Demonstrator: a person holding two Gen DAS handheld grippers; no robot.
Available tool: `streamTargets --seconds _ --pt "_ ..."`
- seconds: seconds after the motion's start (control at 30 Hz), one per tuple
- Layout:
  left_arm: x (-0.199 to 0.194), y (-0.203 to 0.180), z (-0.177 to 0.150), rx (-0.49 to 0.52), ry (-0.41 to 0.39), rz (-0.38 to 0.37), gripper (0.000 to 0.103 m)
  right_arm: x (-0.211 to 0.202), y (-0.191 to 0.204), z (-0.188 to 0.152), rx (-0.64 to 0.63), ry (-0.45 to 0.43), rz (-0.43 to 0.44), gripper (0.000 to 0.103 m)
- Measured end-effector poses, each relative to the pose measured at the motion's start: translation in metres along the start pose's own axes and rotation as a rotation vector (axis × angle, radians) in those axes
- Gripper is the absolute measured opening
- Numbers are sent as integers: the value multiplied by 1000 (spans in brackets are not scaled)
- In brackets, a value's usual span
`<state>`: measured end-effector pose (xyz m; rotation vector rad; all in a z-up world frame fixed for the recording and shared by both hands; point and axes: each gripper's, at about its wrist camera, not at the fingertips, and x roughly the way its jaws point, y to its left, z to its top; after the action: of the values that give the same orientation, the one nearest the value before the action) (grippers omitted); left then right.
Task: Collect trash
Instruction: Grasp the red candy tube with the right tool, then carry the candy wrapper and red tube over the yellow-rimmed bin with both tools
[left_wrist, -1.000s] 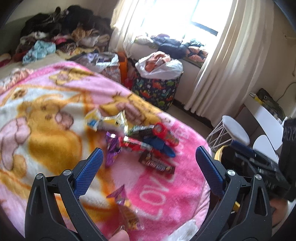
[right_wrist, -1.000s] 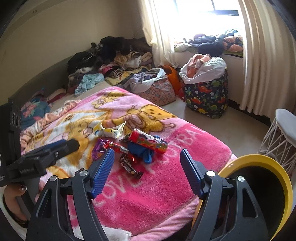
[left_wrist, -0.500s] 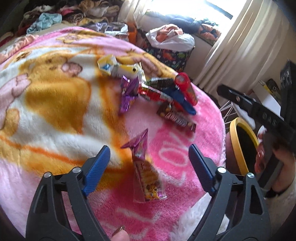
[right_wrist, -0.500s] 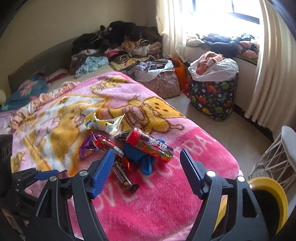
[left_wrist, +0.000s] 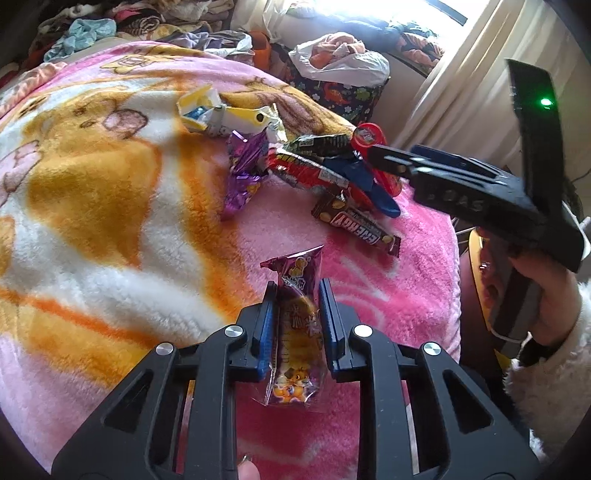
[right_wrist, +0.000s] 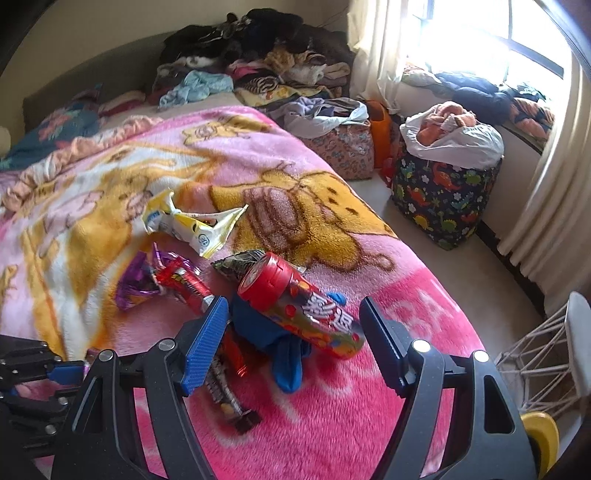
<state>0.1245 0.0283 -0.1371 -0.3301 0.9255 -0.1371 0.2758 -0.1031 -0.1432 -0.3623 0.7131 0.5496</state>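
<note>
Where the pink blanket (left_wrist: 110, 229) nears the bed's foot edge, the left claw (left_wrist: 297, 291) is closing, pads against a purple snack packet (left_wrist: 297, 328) between them. Further up, the right claw (right_wrist: 293, 328) hangs spread over a red-capped candy tube (right_wrist: 295, 302).

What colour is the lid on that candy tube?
Red; the candy tube's lid shows best in the right wrist view.
</note>
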Motion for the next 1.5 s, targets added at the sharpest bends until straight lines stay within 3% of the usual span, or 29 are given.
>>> streamTargets --seconds 0.23,0.27,0.37,0.5,0.6,0.93,1.5 --pt "1 -4 11 -6 -18 -14 16 19 2 7 -68 11 -9 70" --pt "1 -4 12 -8 -21 -16 16 21 2 7 -74 11 -7 68" --pt "-1 -5 18 -8 -31 -18 16 23 0 8 -70 10 6 49" --pt "-3 -7 22 -13 -40 -19 16 13 -6 6 -28 -31 20 44" --pt "-5 -8 23 -10 -48 -20 16 -2 -22 2 85 -65 55 41" --pt "-12 -24 27 15 -74 -33 16 -49 -54 -20 306 -130 112 37" --pt "-33 -63 29 83 -125 -66 16 -109 -48 -47 363 -183 136 36"
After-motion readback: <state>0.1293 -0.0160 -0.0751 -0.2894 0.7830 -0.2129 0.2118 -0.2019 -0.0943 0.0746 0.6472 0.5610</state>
